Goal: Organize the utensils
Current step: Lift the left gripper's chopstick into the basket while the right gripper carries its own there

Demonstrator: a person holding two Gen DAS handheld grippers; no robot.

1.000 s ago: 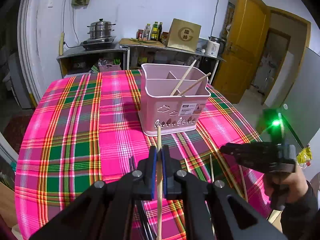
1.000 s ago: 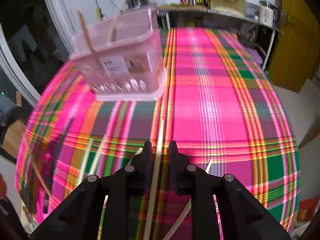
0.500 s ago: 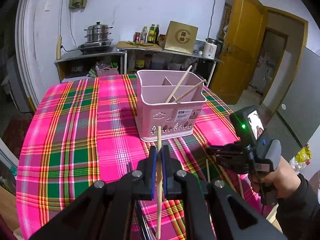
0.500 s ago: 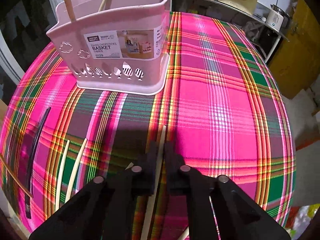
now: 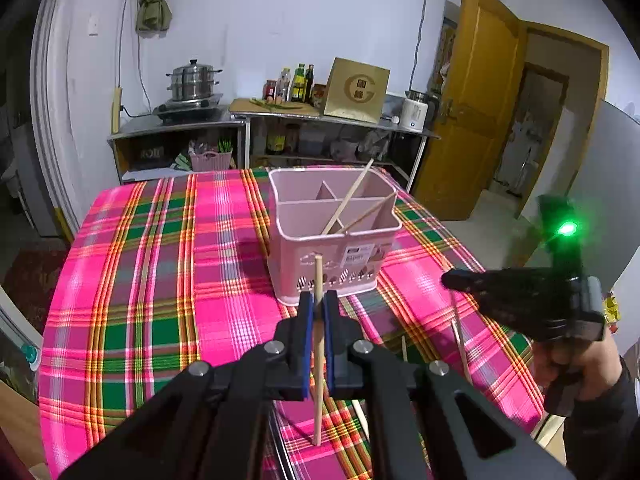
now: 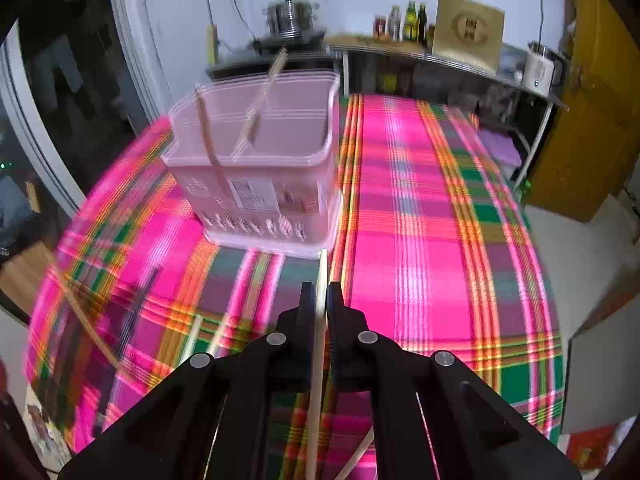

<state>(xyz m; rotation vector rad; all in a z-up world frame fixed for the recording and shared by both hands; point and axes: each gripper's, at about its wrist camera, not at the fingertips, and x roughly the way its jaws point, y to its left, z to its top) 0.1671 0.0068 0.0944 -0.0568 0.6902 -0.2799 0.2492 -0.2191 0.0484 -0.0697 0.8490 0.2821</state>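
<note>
A pink divided utensil basket (image 5: 334,236) stands on the plaid tablecloth with two chopsticks (image 5: 347,200) leaning in it; it also shows in the right wrist view (image 6: 256,168). My left gripper (image 5: 318,308) is shut on a wooden chopstick (image 5: 318,356), held upright in front of the basket. My right gripper (image 6: 319,300) is shut on a pale chopstick (image 6: 316,360), lifted above the table right of the basket; it also shows in the left wrist view (image 5: 452,280).
Several loose chopsticks (image 6: 192,338) and a dark utensil (image 6: 132,316) lie on the tablecloth (image 5: 160,280) near its front edge. Shelves with a steamer pot (image 5: 192,80), bottles and a box stand behind the table. A yellow door (image 5: 484,100) is at right.
My right gripper has risen from the tablecloth with the pale chopstick and swung toward the basket. My left gripper still holds its chopstick, a little closer to the basket.
</note>
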